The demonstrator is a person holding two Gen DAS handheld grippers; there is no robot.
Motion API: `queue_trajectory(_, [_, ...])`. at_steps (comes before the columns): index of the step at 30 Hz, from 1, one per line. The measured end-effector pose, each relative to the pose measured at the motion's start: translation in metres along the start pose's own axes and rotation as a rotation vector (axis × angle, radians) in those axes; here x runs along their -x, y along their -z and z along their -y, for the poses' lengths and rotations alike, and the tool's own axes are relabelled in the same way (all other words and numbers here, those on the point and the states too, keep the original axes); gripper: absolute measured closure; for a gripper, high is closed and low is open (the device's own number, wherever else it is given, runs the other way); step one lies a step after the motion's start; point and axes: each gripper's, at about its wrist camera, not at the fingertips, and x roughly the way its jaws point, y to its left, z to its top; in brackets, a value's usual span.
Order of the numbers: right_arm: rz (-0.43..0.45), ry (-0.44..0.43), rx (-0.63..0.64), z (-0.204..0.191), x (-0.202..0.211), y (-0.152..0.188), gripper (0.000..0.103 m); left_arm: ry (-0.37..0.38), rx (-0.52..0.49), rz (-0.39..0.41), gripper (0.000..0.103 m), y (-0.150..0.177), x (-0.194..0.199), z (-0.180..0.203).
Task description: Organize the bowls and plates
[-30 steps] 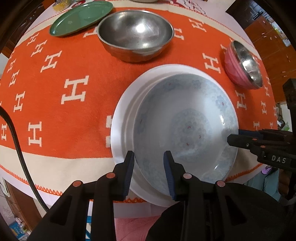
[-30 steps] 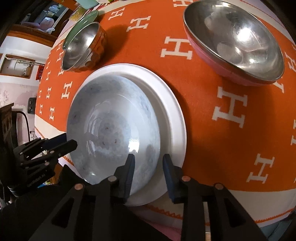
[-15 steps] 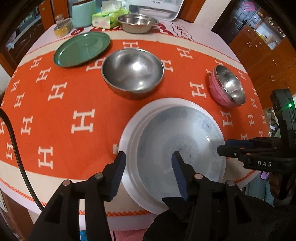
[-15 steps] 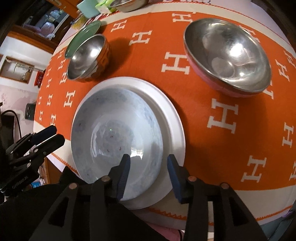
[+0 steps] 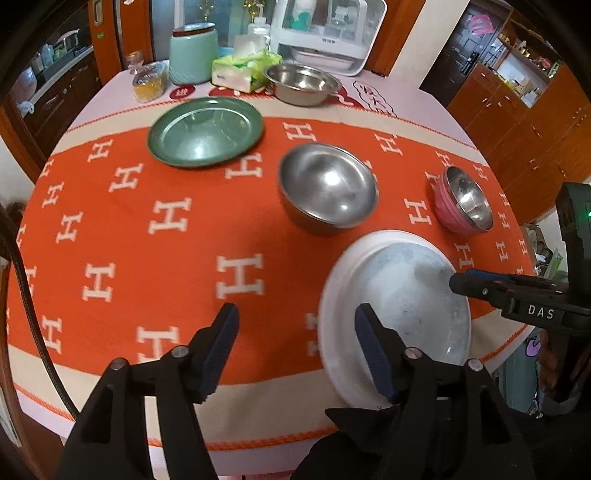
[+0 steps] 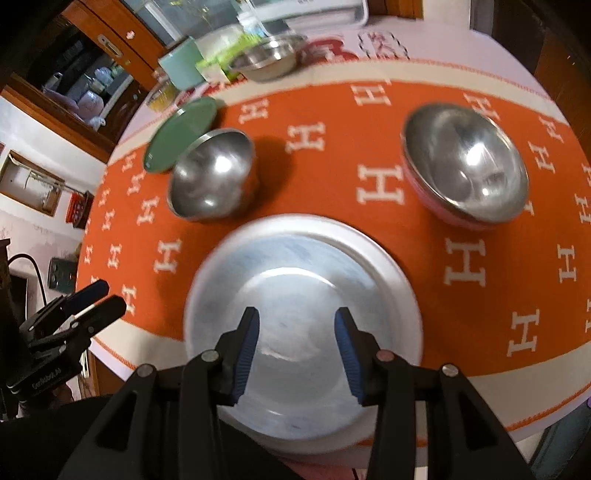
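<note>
A pale blue patterned bowl [image 5: 413, 295] sits on a white plate [image 5: 338, 295] near the table's front edge; both also show in the right wrist view, the bowl [image 6: 295, 280] on the plate [image 6: 400, 295]. My left gripper [image 5: 295, 347] is open and empty, above the cloth left of the plate. My right gripper [image 6: 295, 343] is open and empty, over the bowl's near side; it shows in the left wrist view [image 5: 480, 286]. A steel bowl [image 5: 327, 188], a pink-sided steel bowl [image 5: 463, 201] and a green plate [image 5: 205, 131] stand farther back.
An orange cloth with white H marks [image 5: 147, 240] covers the round table. At the back stand another steel bowl [image 5: 301, 83], a tissue pack [image 5: 243, 70], a mint jar [image 5: 192, 55], a glass jar [image 5: 149, 77] and a white appliance [image 5: 325, 29].
Both grippers have pulled back and up from the bowl and plate and opened wider. The left gripper has shifted left, off the plate's rim.
</note>
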Motion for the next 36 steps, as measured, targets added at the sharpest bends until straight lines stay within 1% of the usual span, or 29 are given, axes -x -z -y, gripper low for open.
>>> queue_trajectory(2, [0.030, 0.001, -0.001, -0.014, 0.002, -0.001, 0.060, 0.005, -0.010, 0.008, 0.037, -0.001, 0.006, -0.013])
queue_trajectory(4, [0.058, 0.000, -0.004, -0.030, 0.002, -0.001, 0.060, 0.008, -0.018, 0.013, 0.033, -0.003, 0.011, -0.024])
queue_trajectory(6, [0.081, -0.001, -0.006, -0.046, 0.000, -0.003, 0.058, 0.009, -0.028, 0.019, 0.031, -0.005, 0.016, -0.038])
queue_trajectory(8, [0.103, -0.002, -0.008, -0.059, 0.000, -0.002, 0.053, 0.013, -0.039, 0.017, 0.030, -0.008, 0.021, -0.052])
queue_trajectory(12, [0.149, -0.013, -0.021, -0.087, -0.004, -0.002, 0.052, 0.019, -0.061, 0.011, 0.025, -0.012, 0.028, -0.075])
queue_trajectory(18, [0.225, -0.048, -0.065, -0.123, -0.014, -0.002, 0.051, 0.029, -0.089, -0.004, 0.023, -0.021, 0.036, -0.111])
queue_trajectory(20, [0.245, -0.061, -0.080, -0.132, -0.017, -0.001, 0.047, 0.031, -0.090, -0.012, 0.023, -0.025, 0.037, -0.122])
queue_trajectory(22, [0.265, -0.077, -0.098, -0.143, -0.022, -0.002, 0.046, 0.028, -0.092, -0.018, 0.023, -0.030, 0.038, -0.134])
queue_trajectory(28, [0.289, -0.128, -0.124, -0.171, -0.040, -0.013, 0.046, 0.008, -0.097, -0.019, 0.023, -0.052, 0.036, -0.163])
queue_trajectory(33, [0.294, -0.175, -0.181, -0.179, -0.058, -0.028, 0.046, 0.000, -0.098, -0.012, 0.023, -0.076, 0.030, -0.181])
queue_trajectory(36, [0.299, -0.191, -0.229, -0.181, -0.071, -0.040, 0.046, -0.001, -0.094, -0.023, 0.023, -0.093, 0.022, -0.192])
